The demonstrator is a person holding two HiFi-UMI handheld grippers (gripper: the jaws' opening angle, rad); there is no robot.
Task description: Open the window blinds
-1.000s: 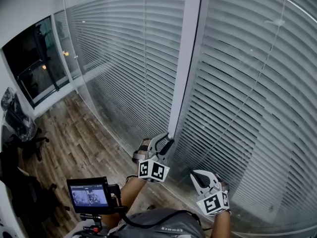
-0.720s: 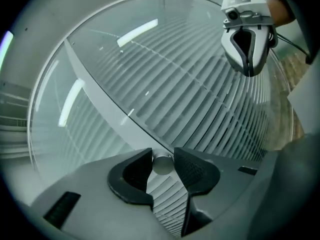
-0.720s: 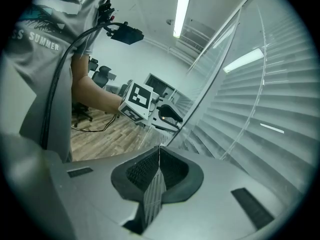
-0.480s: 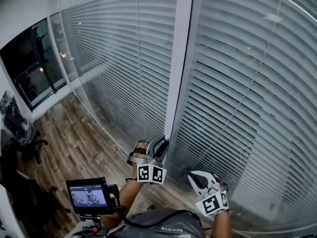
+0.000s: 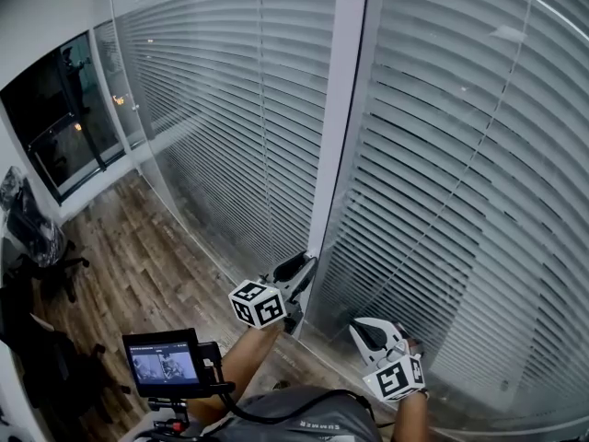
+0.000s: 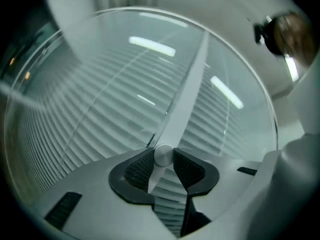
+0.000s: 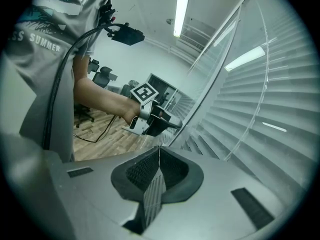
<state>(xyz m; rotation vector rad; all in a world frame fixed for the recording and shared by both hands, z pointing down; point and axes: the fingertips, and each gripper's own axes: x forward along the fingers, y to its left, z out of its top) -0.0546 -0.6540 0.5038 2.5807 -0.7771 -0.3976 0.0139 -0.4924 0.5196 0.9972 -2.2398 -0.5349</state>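
Hold left gripper (image 5: 301, 288), jaws just closed on the knob (image 6: 163, 155) between its 2 pads, firm while twisting; right gripper (image 5: 366, 331) pinched together, empty.

Cool, even indoor light; a ceiling strip (image 7: 181, 14) at 12 o'clock glares on the glass (image 6: 100, 84). Fisheye edges dark, blurred.

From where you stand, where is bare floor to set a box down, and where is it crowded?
Free: the wooden floor strip between the glass wall with blinds and the small monitor, running toward the dark window. Crowded: the left edge, where black office chairs stand, and the white post, where the left claw has just been closing on the round knob.
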